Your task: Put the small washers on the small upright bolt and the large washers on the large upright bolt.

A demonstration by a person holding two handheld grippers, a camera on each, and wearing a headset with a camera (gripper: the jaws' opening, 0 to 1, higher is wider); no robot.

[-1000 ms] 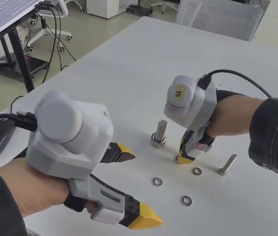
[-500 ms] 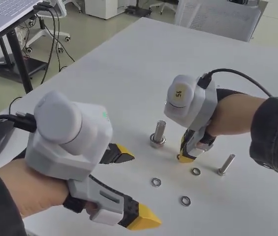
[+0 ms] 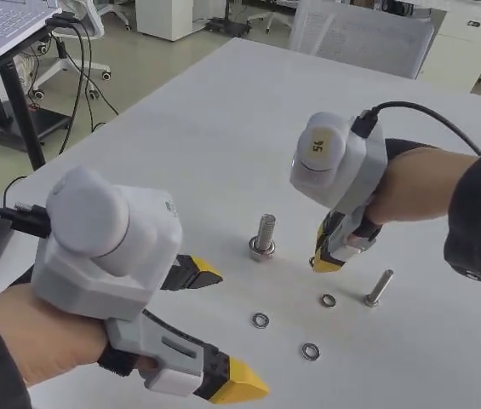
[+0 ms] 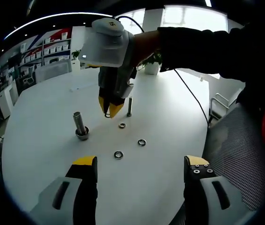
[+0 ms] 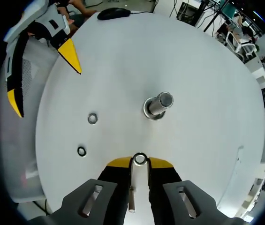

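Rising slightly off the counter since a second ago, right tongs are pinching a washer, right of the large bolt at frame centre; left tongs are hanging open. Its hole likely needs centring over the bolt tip before releasing.

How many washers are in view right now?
4. On the table, three loose washers: one beside the small bolt, one in front of the large bolt, one nearest you. The right gripper holds the fourth washer. Others may sit hidden at the large bolt's base.
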